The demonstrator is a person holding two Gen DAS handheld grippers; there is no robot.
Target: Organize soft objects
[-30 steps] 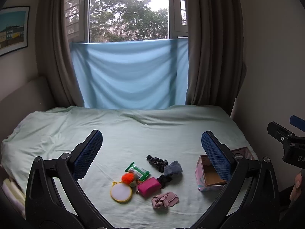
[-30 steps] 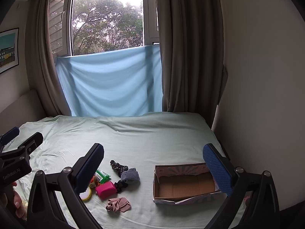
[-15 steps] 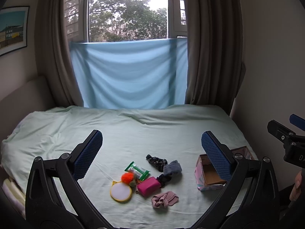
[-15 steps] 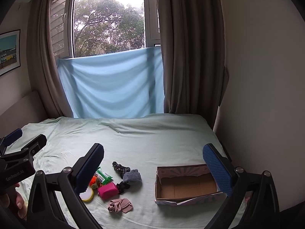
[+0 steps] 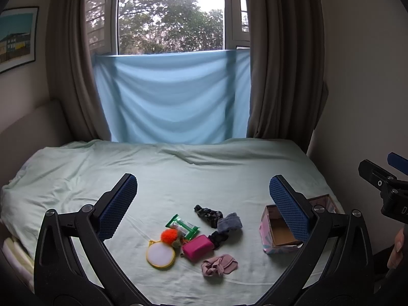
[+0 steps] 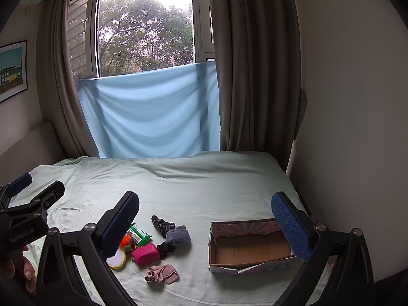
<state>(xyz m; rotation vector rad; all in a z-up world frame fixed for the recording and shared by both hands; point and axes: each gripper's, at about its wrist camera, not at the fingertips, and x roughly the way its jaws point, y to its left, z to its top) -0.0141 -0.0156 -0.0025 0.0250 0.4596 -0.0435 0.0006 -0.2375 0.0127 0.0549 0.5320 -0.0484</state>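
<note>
A small pile lies on the pale green bed [image 5: 178, 178]: a pink crumpled cloth [image 5: 219, 265] [image 6: 161, 274], a magenta pouch [image 5: 197, 246] [image 6: 145, 254], a grey-blue sock [image 5: 229, 221] [image 6: 178, 235], a dark patterned cloth [image 5: 207, 213] [image 6: 163, 224], a small black cloth [image 5: 218, 237], an orange pompom [image 5: 169, 235], a green packet [image 5: 182, 225] [image 6: 138, 234] and a round yellow-rimmed pad [image 5: 160, 254]. An open cardboard box [image 5: 278, 234] [image 6: 251, 247] stands to their right, with nothing in it. My left gripper [image 5: 202, 211] and right gripper [image 6: 204, 224] are both open and empty, held above the bed's near edge.
A blue sheet [image 5: 173, 97] hangs over the window between brown curtains [image 5: 280, 63]. A wall [image 6: 357, 102] runs along the bed's right side. A padded headboard [image 5: 25, 127] is at the left. A framed picture [image 5: 16, 38] hangs on the left wall.
The right gripper has shifted slightly, so the bed and box sit a little lower and to the right in its view. The left gripper is nearly still. Both stay open.
</note>
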